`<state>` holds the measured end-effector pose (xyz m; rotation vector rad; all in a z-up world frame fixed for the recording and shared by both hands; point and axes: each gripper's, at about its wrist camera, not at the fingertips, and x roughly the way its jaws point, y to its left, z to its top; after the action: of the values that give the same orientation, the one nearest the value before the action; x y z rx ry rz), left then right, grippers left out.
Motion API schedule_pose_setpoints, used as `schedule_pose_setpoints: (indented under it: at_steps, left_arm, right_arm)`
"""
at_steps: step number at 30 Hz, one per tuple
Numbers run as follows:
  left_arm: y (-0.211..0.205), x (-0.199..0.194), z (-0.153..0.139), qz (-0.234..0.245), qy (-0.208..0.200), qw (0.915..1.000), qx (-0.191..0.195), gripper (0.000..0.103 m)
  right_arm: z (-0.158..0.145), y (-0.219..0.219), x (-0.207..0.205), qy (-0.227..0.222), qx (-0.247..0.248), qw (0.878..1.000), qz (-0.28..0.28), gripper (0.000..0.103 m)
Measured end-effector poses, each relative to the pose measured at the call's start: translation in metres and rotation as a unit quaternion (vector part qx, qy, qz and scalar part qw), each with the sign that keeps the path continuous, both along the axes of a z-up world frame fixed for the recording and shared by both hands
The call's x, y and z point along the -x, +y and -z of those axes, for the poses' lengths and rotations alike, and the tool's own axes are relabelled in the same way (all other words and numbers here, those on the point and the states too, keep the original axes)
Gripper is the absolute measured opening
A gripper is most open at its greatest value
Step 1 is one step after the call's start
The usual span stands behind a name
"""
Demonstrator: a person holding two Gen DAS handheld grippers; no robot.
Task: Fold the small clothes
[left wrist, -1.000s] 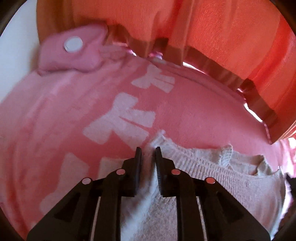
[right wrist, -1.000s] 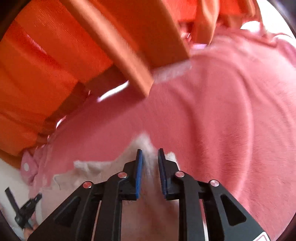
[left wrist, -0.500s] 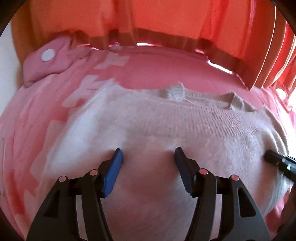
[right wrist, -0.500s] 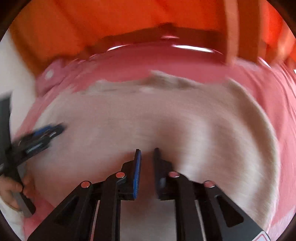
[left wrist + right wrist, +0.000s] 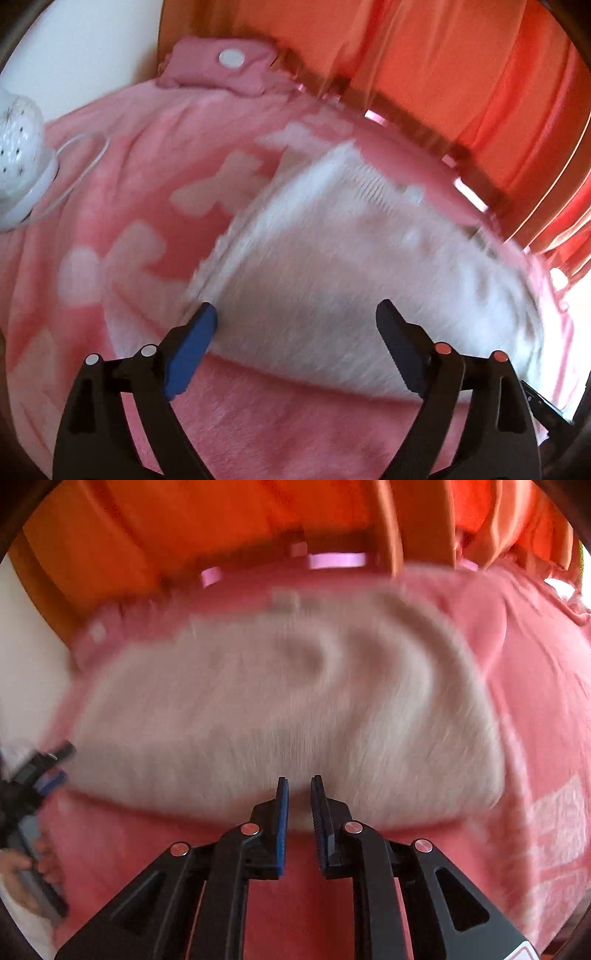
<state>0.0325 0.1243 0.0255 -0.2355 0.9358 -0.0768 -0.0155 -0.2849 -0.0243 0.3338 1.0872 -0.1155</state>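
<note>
Left wrist view: the left tool (image 5: 295, 314) is seen with its jaws spread wide, having just been opening, over the near hem of a white knitted garment (image 5: 351, 266) laid flat on a pink blanket (image 5: 110, 206) with pale blocky shapes. Nothing is pressed by the pads; the garment's edge lies between and just beyond them. The knit is smeared by motion, so its neckline and sleeves cannot be made out. To the tool's far left a white perforated object (image 5: 18, 122) with a thin cord is cut off by the frame, and a folded pink item (image 5: 221, 70) with a white disc lies ahead. Orange curtains (image 5: 461, 66) close off the background.

Right wrist view: the right tool (image 5: 299, 797) is shown with jaws narrow and slightly parted, having just eased open, at the garment's near hem; whether cloth is pinched cannot be told through the blur. At the left edge, the other tool and a hand (image 5: 22, 871) are partly cropped.
</note>
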Motion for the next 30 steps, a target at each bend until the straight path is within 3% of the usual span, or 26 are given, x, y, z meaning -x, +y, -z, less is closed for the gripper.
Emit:
schedule_pose_setpoints:
  at_steps: [4,7,9,13,16,17,19,20,22,27,29,30]
  left_arm:
    - [0.011,0.002,0.007,-0.012,0.029,0.9992,-0.026,0.086]
    - [0.033,0.008,0.021,-0.041,0.064,0.9969,0.019,0.086]
    - [0.038,0.011,0.018,-0.046,0.055,0.9971,0.027,0.086]
    - [0.037,0.013,0.011,-0.052,0.050,0.9968,0.035,0.087]
    - [0.036,0.013,0.013,-0.052,0.061,0.9958,0.045,0.087]
    - [0.036,0.014,0.013,-0.053,0.061,0.9957,0.046,0.087]
    - [0.038,0.017,0.014,-0.053,0.062,0.9954,0.050,0.087]
    - [0.040,0.017,0.014,-0.053,0.062,0.9953,0.052,0.087]
    - [0.044,0.018,0.012,-0.049,0.064,0.9951,0.057,0.087]
    - [0.052,0.015,0.012,-0.059,0.060,0.9942,0.067,0.088]
    - [0.051,0.013,0.013,-0.063,0.060,0.9936,0.072,0.088]
    - [0.050,0.011,0.014,-0.064,0.062,0.9932,0.074,0.088]
  right_arm:
    - [0.000,-0.013,0.012,-0.010,-0.044,0.998,0.031,0.013]
    - [-0.007,-0.009,0.025,-0.027,-0.058,0.997,0.042,0.016]
    - [-0.018,0.010,0.016,-0.039,-0.041,0.998,0.024,0.016]
    - [-0.046,0.044,-0.004,-0.084,-0.062,0.994,-0.017,0.016]
    - [-0.050,0.072,-0.026,-0.101,-0.066,0.992,-0.038,0.016]
    - [-0.039,0.084,-0.035,-0.091,-0.085,0.991,-0.052,0.017]
    - [-0.006,0.105,-0.052,-0.021,-0.108,0.990,-0.085,0.017]
    - [0.002,0.114,-0.049,-0.028,-0.093,0.991,-0.090,0.017]
    - [-0.007,0.122,-0.048,-0.029,-0.056,0.993,-0.105,0.017]
    - [-0.052,0.111,-0.060,-0.080,-0.118,0.987,-0.073,0.016]
    - [-0.046,0.121,-0.076,-0.071,-0.111,0.988,-0.079,0.017]
    - [-0.029,0.130,-0.087,-0.044,-0.115,0.988,-0.090,0.017]
